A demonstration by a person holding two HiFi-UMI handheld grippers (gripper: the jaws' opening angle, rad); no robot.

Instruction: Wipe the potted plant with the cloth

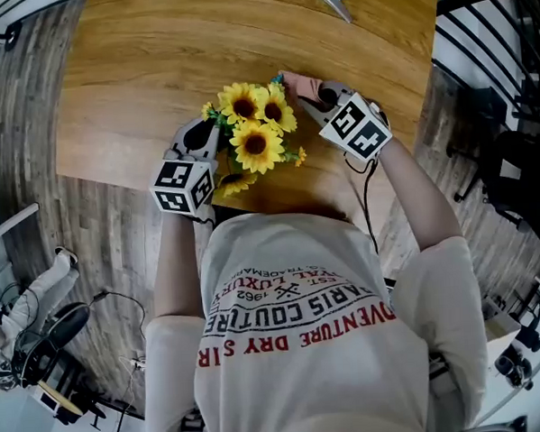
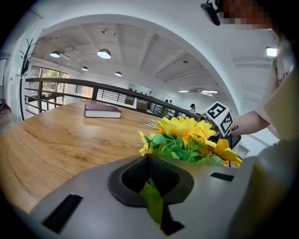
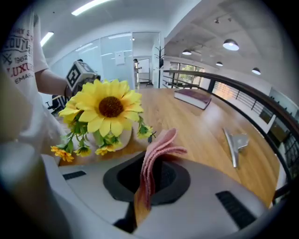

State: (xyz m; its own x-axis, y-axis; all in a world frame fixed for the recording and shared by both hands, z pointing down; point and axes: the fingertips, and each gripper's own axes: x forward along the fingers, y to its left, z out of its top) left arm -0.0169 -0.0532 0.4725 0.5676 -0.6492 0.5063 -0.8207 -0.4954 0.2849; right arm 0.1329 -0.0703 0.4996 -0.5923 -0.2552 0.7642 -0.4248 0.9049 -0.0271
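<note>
— What is closest to the person?
— The white shirt (image 1: 293, 318) with red and black letters; past it, each hand holds a grey tool with a black and white marker cube (image 1: 184, 186) on it.
— What does the left gripper (image 2: 150, 184) do?
— Its jaws are squeezed together on a green leaf (image 2: 153, 201) of the potted plant (image 1: 254, 123); the leaf hangs down between the black pads.
— And the right gripper (image 3: 145, 184)?
— Its jaws are clamped on the pink cloth (image 3: 158, 151); the cloth is folded and sticks up out of the jaws; its top bends over just beside the flowers; I cannot tell if it touches them.
— Where is the plant?
— It stands on the wooden table (image 1: 127, 74), near the edge by the person, between the two grippers; it has big yellow sunflowers (image 3: 110, 106), little yellow ones and green leaves; the pot (image 3: 122, 139) is white and mostly hidden under the flowers.
— What is farther away?
— A shiny metal tool (image 3: 236, 142) lies on the table well past the plant; a dark book (image 2: 103, 110) lies flat farther off; behind the table runs a dark railing (image 2: 70, 84); round lamps (image 2: 104, 53) hang from the ceiling.
</note>
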